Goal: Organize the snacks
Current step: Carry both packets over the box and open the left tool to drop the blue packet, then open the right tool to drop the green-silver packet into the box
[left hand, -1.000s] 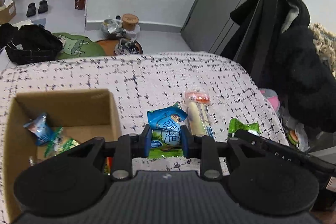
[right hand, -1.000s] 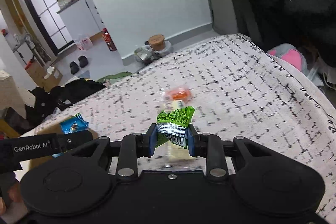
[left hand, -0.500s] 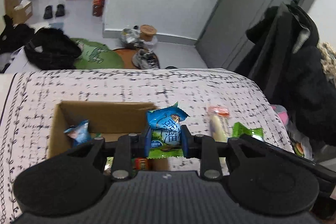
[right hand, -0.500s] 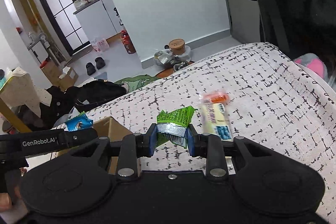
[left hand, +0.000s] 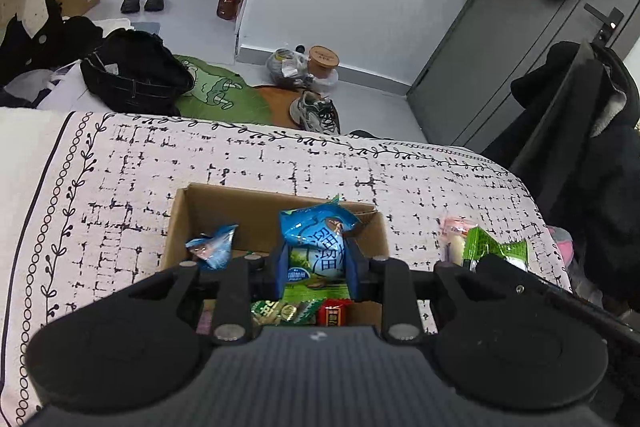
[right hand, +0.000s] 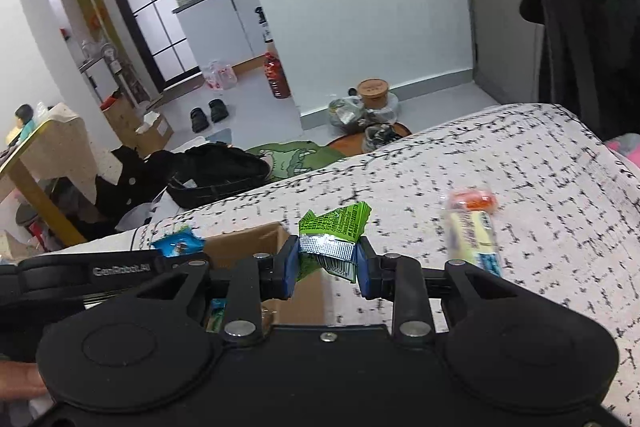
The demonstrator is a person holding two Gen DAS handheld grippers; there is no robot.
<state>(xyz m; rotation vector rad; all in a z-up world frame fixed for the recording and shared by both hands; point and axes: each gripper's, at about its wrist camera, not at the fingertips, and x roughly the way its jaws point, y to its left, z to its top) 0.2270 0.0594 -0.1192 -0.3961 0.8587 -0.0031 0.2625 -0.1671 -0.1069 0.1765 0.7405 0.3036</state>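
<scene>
My left gripper (left hand: 315, 269) is shut on a blue and green snack bag (left hand: 316, 247) and holds it above the open cardboard box (left hand: 256, 203). Inside the box lie a small blue packet (left hand: 212, 247) and green and red packets (left hand: 304, 311). My right gripper (right hand: 326, 269) is shut on a crumpled green wrapper (right hand: 334, 233), just right of the box's corner (right hand: 248, 245). A long yellow snack stick with an orange end (right hand: 474, 227) lies on the patterned cloth. In the left wrist view the green wrapper (left hand: 492, 251) and the right gripper's body show at the right.
The white cloth with black marks (left hand: 120, 171) covers the table and ends at a far edge. Beyond it on the floor are a black bag (left hand: 136, 75), a green mat (left hand: 216, 95) and a sneaker (left hand: 316, 111). Dark coats (left hand: 592, 147) hang at the right.
Both grippers have moved left with their snacks still held. The left one has gone from the loose snacks to above the box; the right one has left the yellow stick behind and neared the box.
</scene>
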